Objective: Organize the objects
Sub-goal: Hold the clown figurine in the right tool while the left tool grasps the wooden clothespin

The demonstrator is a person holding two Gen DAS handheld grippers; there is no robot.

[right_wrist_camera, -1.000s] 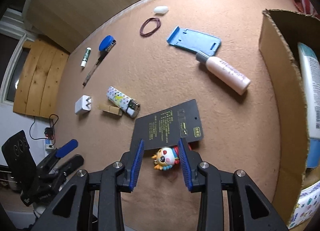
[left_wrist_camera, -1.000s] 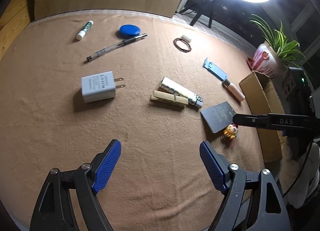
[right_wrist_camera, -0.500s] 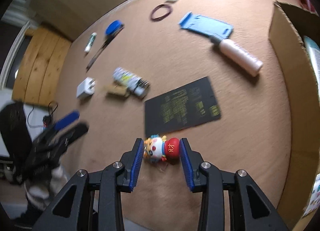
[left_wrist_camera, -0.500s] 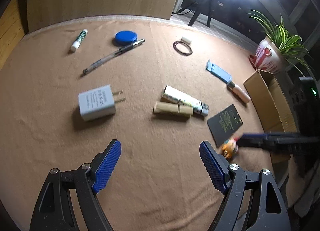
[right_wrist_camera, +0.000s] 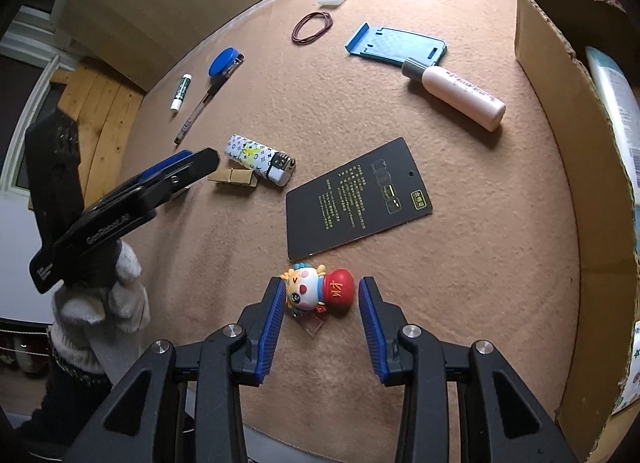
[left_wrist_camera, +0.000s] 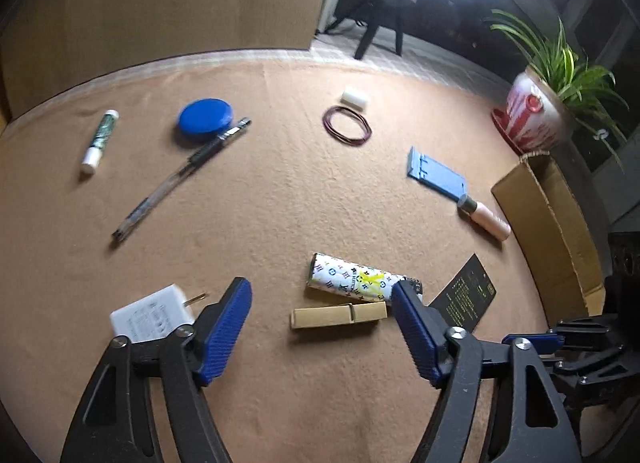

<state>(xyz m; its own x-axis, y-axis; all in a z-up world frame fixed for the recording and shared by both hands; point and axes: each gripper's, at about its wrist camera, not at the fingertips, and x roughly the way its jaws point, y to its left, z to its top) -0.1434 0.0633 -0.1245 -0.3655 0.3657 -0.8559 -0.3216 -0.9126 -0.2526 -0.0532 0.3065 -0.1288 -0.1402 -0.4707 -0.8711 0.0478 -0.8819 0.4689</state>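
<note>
R gripper (right_wrist_camera: 320,303) part open, straddling toy figurine (right_wrist_camera: 320,293) at 6 o'clock of black card (right_wrist_camera: 356,197); no clear contact yet. Figurine prob light, hard, rounded, may slip; grip across head and red body. L gripper (left_wrist_camera: 320,331) wide open, empty, over clothespin (left_wrist_camera: 338,314). Box (right_wrist_camera: 560,111) at 3 o'clock.

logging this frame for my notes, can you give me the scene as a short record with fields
surface: tan cloth table
right gripper: right gripper open, fingers either side of the toy figurine, a gap showing on its right side
left gripper: left gripper open, above the clothespin and patterned lighter
container: cardboard box at the right, a tube inside
near the toy: black card, pink bottle
far side: pen, blue lid, rubber band
</note>
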